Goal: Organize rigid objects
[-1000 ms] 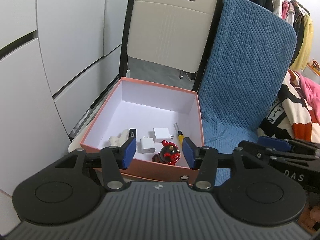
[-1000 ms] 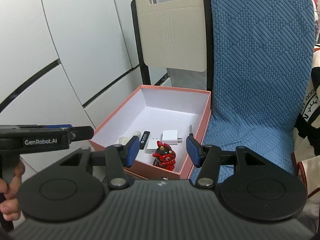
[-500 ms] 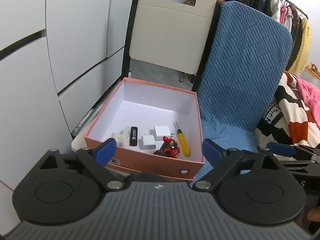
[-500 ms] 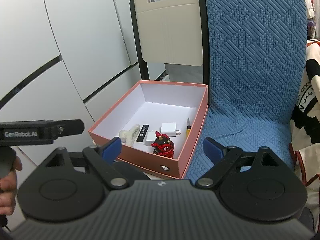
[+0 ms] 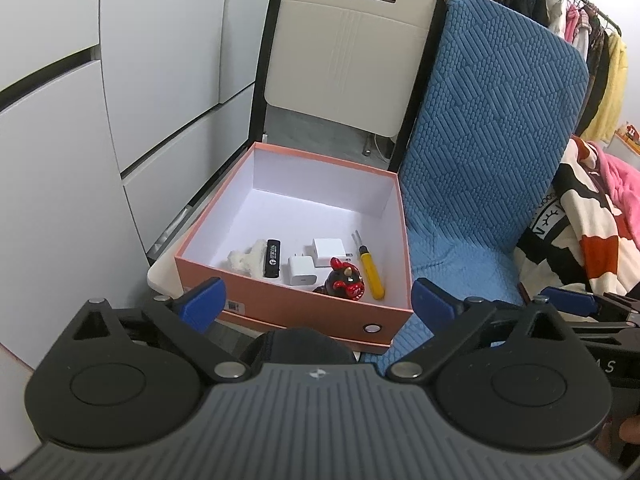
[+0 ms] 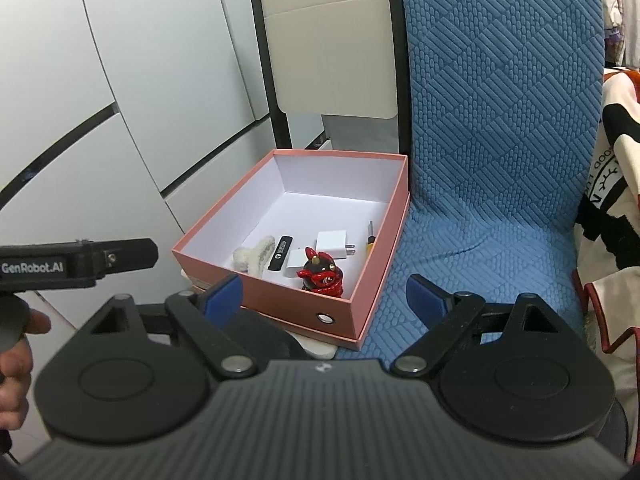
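An open pink box [image 5: 280, 304] [image 6: 360, 280] with a white inside stands on a chair seat. In it lie a red and black figurine [image 5: 344, 282] [image 6: 320, 274], a yellow-handled screwdriver [image 5: 370, 270] [image 6: 370, 242], two white chargers [image 5: 302, 274] [image 5: 330, 247], a black USB stick [image 5: 273, 257] [image 6: 281, 253] and a white fuzzy clip [image 5: 244, 258] [image 6: 254, 260]. My left gripper [image 5: 316, 304] is open and empty, in front of the box. My right gripper [image 6: 324, 292] is open and empty, in front of the box too.
A beige chair back [image 5: 352, 48] rises behind the box. A blue quilted cushion [image 5: 480, 152] [image 6: 492, 120] covers the seat to the right. White cabinet doors [image 5: 80, 120] stand on the left. Clothes [image 5: 592, 220] lie at the far right.
Both grippers have opened wide from a narrower gap and have drawn back a little from the box. The objects in the box have not moved.
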The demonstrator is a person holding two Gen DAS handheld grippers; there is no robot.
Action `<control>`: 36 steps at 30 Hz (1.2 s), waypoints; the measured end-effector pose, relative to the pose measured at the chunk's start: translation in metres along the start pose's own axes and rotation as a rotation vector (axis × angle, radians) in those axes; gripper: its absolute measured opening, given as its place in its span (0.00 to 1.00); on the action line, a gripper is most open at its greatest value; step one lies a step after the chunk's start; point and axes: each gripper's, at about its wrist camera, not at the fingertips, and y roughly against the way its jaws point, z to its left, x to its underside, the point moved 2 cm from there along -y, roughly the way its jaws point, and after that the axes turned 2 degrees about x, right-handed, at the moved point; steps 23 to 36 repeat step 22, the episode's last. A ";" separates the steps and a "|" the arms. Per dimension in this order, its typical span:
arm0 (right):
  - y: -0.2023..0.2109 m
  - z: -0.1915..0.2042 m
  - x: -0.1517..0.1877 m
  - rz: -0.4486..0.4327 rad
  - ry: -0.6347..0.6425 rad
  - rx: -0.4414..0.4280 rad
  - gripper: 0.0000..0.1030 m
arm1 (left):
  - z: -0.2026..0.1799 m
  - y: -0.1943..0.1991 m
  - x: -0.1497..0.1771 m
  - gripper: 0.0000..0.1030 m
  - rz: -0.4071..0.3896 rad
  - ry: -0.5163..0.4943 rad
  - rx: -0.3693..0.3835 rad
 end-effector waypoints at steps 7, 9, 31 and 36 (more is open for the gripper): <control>0.003 -0.001 -0.001 0.000 -0.010 -0.005 0.87 | 0.002 0.001 0.002 0.98 0.009 0.004 -0.021; 0.004 -0.001 -0.002 -0.004 -0.012 -0.004 0.88 | 0.002 0.001 0.003 0.98 0.011 0.006 -0.028; 0.009 0.002 -0.002 -0.016 -0.006 0.002 0.88 | 0.004 0.007 0.005 0.98 0.001 0.008 -0.015; 0.009 0.002 -0.002 -0.016 -0.006 0.002 0.88 | 0.004 0.007 0.005 0.98 0.001 0.008 -0.015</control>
